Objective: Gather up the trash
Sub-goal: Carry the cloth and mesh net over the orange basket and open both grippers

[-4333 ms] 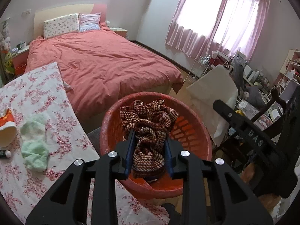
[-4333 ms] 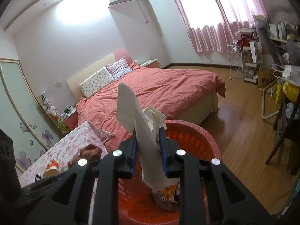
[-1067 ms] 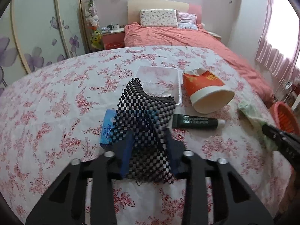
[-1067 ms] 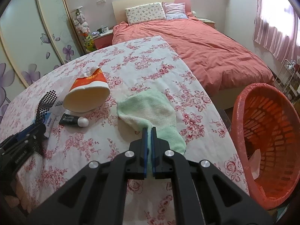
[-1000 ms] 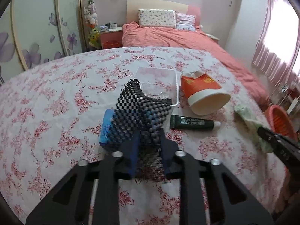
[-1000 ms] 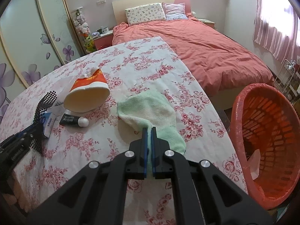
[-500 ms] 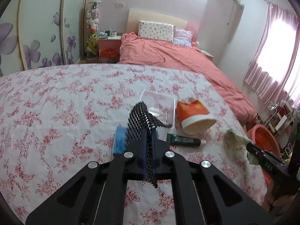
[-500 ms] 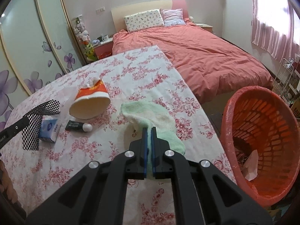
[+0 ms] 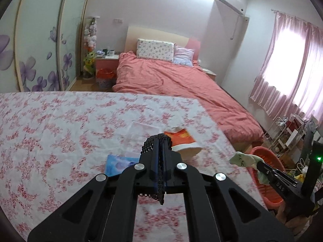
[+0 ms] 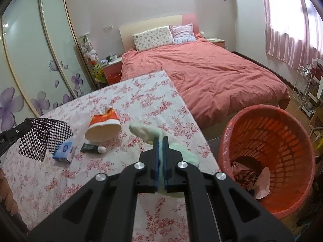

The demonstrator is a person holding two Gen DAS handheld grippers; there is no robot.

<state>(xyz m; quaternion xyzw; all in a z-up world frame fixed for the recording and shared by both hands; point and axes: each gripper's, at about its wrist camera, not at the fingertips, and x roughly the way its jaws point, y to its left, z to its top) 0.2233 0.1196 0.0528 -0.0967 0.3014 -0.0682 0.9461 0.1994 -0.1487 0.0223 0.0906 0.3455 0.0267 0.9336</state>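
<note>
Above the flowered table (image 10: 125, 104), your left gripper (image 9: 159, 153) is clenched on the checkered mesh (image 10: 43, 137), which hangs clear of the cloth. Your right gripper (image 10: 160, 141) pinches the green sock (image 10: 147, 131), also lifted. Beside the table's right edge stands the red basket (image 10: 282, 133), with crumpled scraps at its bottom.

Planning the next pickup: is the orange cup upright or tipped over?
Tipped over. The cup lies on its side on the tablecloth, its wide white rim facing the camera, beside the tube.
</note>
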